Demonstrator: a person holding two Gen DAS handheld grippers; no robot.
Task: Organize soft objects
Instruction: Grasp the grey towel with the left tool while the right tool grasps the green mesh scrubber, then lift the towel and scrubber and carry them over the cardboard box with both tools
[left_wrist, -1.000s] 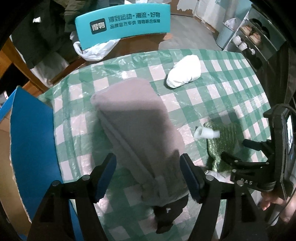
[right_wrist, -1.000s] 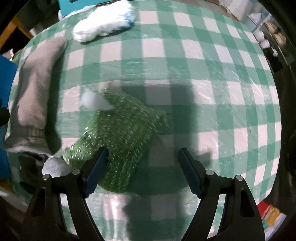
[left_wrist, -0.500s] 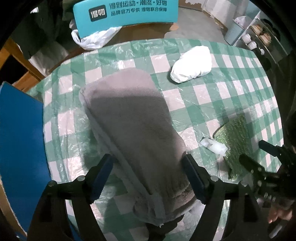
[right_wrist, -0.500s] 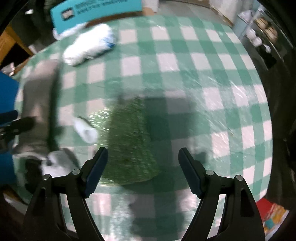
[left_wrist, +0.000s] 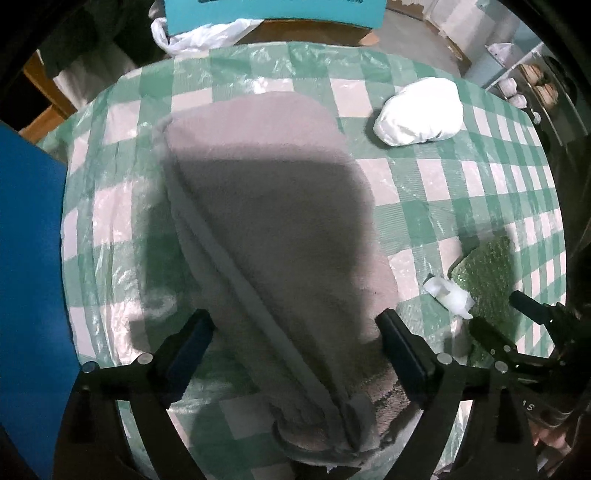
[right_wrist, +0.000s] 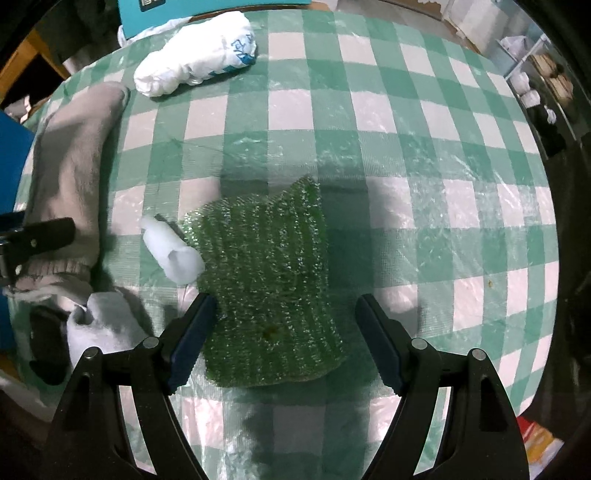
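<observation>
left claw (left_wrist: 293, 341) just widened, seemingly clear around grey towel (left_wrist: 273, 221).

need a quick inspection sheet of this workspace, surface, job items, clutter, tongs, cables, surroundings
surface: green-and-white checked tablecloth under clear plastic film, wrinkled.
job's things: grey towel lying flat; green sparkly cloth with a white tag at its edge; white wrapped bundle at the far side; white sock near the towel's end.
clutter: small speck on the cloth; otherwise nothing seen.
grippers: left tongs open, their jaws have just been opening, straddling the towel without pressing it; right tongs open over the green cloth.
cables: nothing seen.
surroundings: blue board at the left edge, teal sign and shelving beyond.
</observation>
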